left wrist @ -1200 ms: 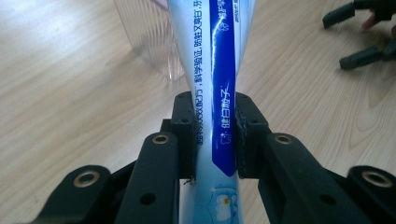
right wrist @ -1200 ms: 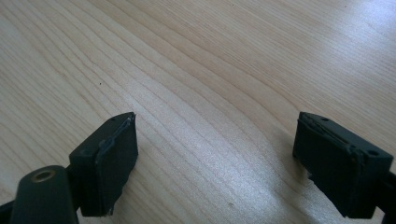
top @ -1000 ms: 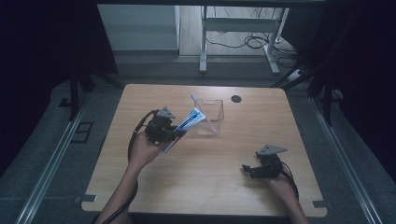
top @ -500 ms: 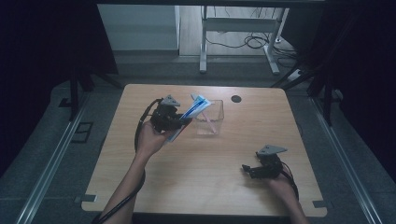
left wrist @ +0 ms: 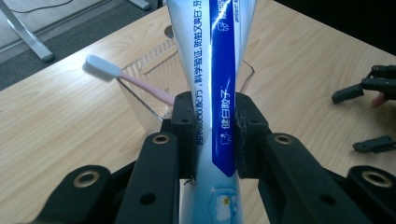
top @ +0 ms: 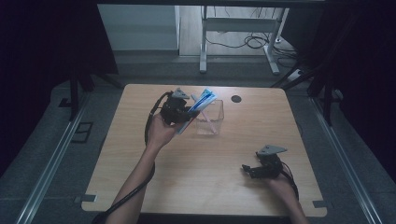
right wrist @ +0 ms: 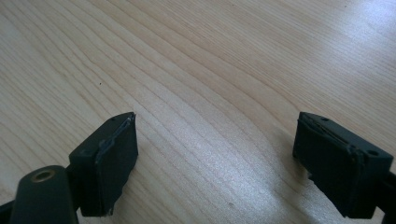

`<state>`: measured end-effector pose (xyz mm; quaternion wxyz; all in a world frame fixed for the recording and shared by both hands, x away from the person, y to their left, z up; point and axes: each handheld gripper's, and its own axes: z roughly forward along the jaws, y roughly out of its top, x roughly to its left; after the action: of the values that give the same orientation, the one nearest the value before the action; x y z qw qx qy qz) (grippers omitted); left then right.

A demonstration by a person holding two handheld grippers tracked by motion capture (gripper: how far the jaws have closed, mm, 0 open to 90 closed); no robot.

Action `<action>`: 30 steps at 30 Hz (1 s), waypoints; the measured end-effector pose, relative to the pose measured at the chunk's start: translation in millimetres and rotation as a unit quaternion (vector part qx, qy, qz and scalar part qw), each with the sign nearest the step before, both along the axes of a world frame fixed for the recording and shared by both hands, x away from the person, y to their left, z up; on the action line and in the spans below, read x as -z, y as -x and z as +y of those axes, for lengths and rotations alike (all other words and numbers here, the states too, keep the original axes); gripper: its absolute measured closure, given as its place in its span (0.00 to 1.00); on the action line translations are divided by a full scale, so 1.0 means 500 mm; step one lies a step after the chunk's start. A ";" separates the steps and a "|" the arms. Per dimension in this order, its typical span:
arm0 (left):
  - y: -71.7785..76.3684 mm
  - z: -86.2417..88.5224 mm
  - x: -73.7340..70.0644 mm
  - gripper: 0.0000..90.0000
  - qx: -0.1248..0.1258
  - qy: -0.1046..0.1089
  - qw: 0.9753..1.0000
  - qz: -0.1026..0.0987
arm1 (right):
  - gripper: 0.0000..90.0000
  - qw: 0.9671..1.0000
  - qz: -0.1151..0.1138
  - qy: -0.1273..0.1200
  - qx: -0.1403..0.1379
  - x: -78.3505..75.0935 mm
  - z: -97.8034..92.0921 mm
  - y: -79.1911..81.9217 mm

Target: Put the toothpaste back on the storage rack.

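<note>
A blue and white toothpaste tube [left wrist: 219, 74] is clamped between the jaws of my left gripper [left wrist: 215, 126]. In the high view the left gripper [top: 183, 111] holds the tube [top: 203, 100] tilted, its far end over the rim of a clear plastic cup [top: 211, 120]. A pink toothbrush [left wrist: 126, 79] with a white head leans in the cup [left wrist: 156, 91]. My right gripper [top: 250, 170] rests low over the table at the front right, jaws wide apart with bare wood between its pads [right wrist: 109, 158].
The wooden table [top: 140, 168] has a round black cable hole [top: 236, 98] near its far edge, right of the cup. White desk legs and cables stand on the floor beyond. Metal rails run along both sides of the table.
My left gripper has carried the toothpaste tube forward and to the right, up to the cup's rim. The right gripper has stayed in place.
</note>
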<state>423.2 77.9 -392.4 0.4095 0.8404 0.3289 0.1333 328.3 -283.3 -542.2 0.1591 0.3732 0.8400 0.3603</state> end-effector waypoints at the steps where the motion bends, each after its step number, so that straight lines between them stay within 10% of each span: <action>1: -0.003 -0.002 -0.001 0.82 -0.001 0.003 1.000 0.001 | 0.16 1.000 0.000 0.000 0.000 0.000 0.000 0.000; 30: -0.095 -0.067 -0.003 0.82 -0.007 0.041 0.999 -0.021 | 0.16 1.000 0.000 0.000 0.000 0.000 0.000 0.000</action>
<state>470.5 44.5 -391.1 0.4494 0.8176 0.3313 0.1407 328.3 -283.4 -542.3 0.1594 0.3730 0.8400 0.3604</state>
